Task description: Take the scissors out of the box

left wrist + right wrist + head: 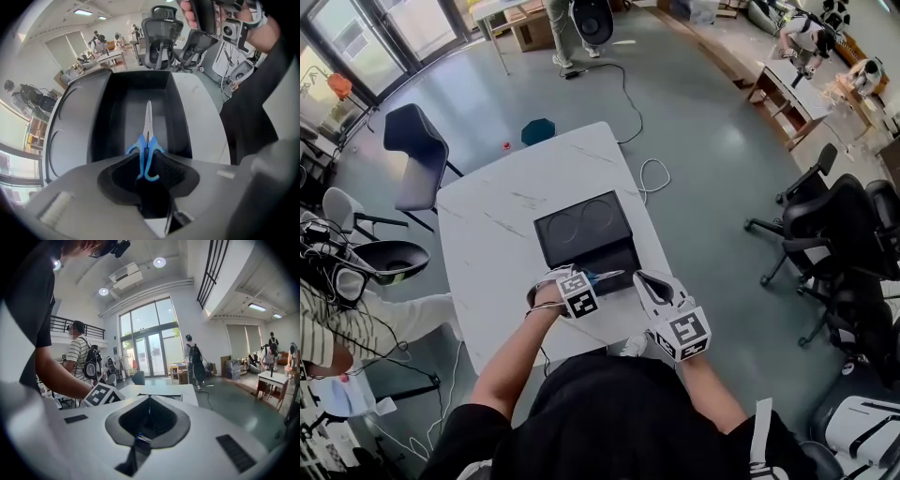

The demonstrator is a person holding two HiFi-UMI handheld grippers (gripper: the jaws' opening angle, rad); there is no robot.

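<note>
Blue-handled scissors, silver blades closed, in black box, L gripper released round handles, R gripper clenched

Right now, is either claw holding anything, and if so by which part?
Nothing is gripped. The left claw stands open over the scissors in the box, their blue handles between its jaws. The right claw is shut and empty.

I see: black short-sleeved shirt. Left gripper and right gripper: pale shells, dark ribbed pads, a black-and-white marker cube behind the pads.
</note>
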